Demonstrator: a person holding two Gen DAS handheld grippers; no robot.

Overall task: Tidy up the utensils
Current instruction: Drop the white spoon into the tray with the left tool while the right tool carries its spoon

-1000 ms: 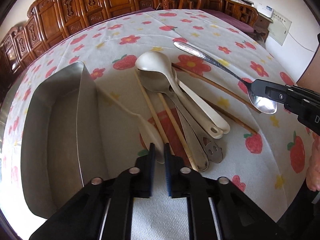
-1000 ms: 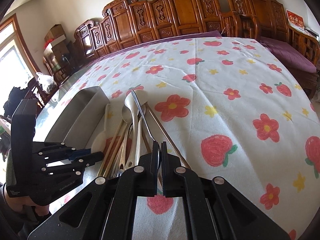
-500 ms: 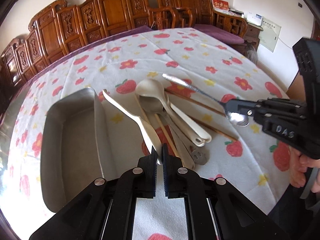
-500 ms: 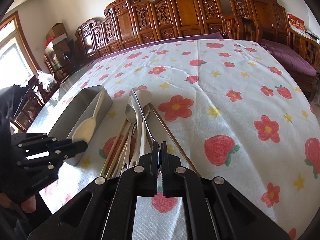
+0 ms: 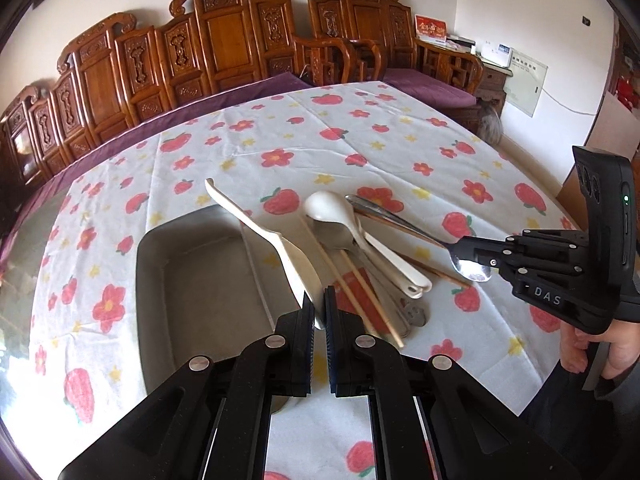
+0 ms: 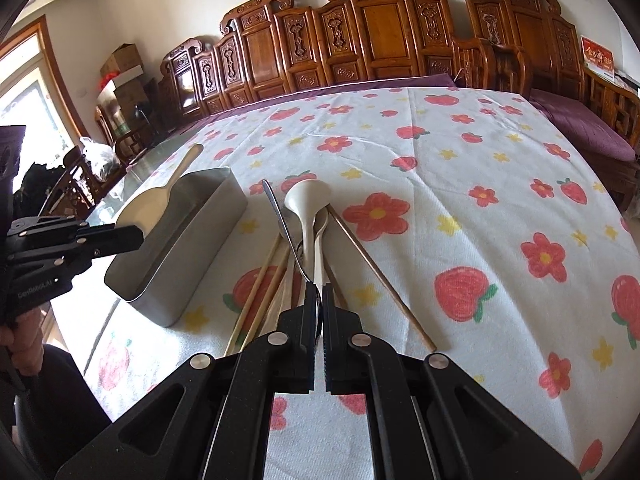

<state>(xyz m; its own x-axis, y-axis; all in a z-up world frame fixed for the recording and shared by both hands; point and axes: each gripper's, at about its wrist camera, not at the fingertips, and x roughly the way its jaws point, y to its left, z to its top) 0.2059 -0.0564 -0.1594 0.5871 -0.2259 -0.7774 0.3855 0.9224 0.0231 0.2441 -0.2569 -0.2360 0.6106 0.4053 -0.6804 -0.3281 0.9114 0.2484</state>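
My left gripper (image 5: 319,301) is shut on the bowl end of a cream spoon (image 5: 264,232), held in the air with its handle slanting up to the left above the right wall of the steel tray (image 5: 192,280). The right wrist view shows this gripper (image 6: 135,236) and the cream spoon (image 6: 150,204) over the tray (image 6: 192,248). My right gripper (image 6: 318,296) is shut on a metal spoon (image 6: 280,220) near its bowl, handle pointing away. From the left it (image 5: 466,247) hangs over the pile's right side with that spoon (image 5: 392,218).
A pile lies on the flowered cloth (image 5: 360,140): white spoons (image 5: 332,208), light chopsticks (image 5: 352,280), dark chopsticks (image 6: 380,276) and metal cutlery. Carved wooden chairs (image 6: 380,32) ring the table's far side. A hand (image 5: 616,348) holds the right gripper at the near right edge.
My left gripper has risen with the cream spoon, lifting it off the cloth to above the tray's wall. The right gripper keeps the metal spoon in nearly the same place.
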